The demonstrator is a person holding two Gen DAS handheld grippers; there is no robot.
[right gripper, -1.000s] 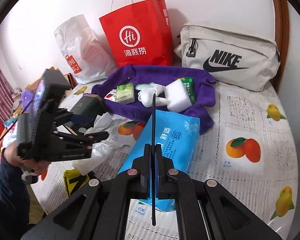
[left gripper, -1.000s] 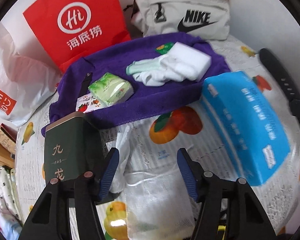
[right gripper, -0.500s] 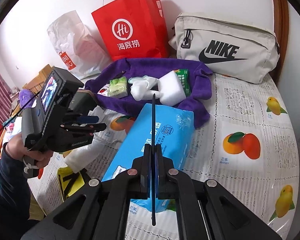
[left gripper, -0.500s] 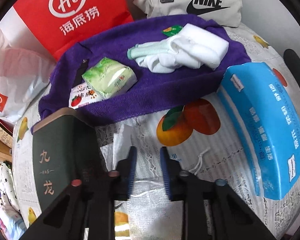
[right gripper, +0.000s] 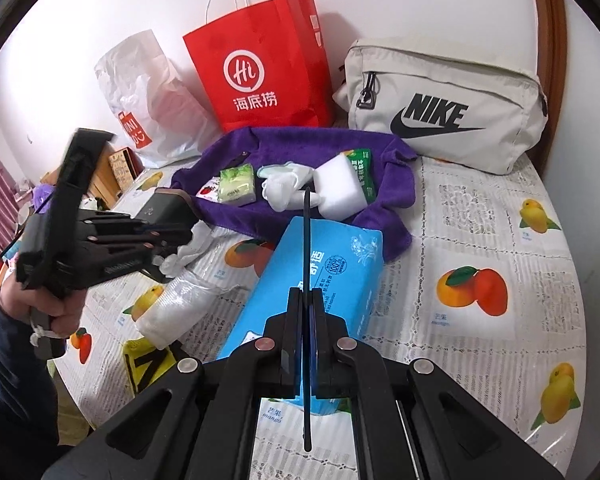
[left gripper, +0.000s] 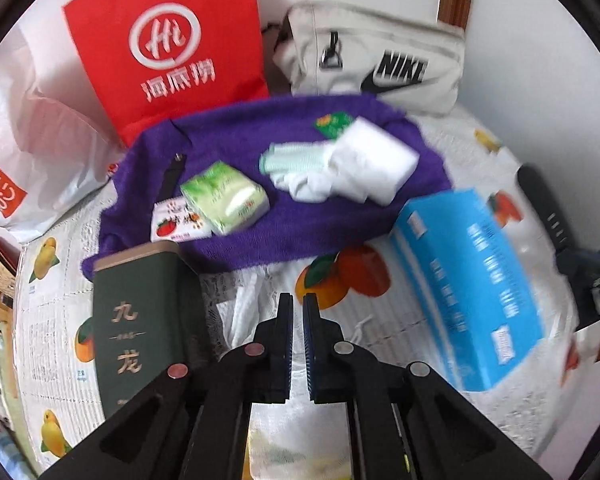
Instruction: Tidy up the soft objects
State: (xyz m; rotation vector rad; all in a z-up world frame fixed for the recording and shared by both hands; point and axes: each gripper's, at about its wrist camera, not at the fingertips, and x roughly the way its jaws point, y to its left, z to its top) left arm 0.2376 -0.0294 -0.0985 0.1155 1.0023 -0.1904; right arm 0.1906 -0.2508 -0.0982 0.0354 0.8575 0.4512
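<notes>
Left claw (left gripper: 296, 312) has closed (level, forward); right claw (right gripper: 307, 304) pinches strap (right gripper: 307, 240)

"NIKE" on the beige bag (right gripper: 448, 108), "Hi 海底捞" on the red paper bag (right gripper: 256, 80), "九龙" on the green tin (left gripper: 140, 320)

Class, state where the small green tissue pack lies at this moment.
In both views the green tissue pack lies on the purple towel's left part, touching the strawberry-printed packet, left of the white gloves.

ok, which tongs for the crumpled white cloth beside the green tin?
Left. The left tongs sit beside the white cloth, by the green tin, nearly closed with nothing visibly between them. The right tongs are clamped on a thin dark strip, over the blue tissue pack.
</notes>
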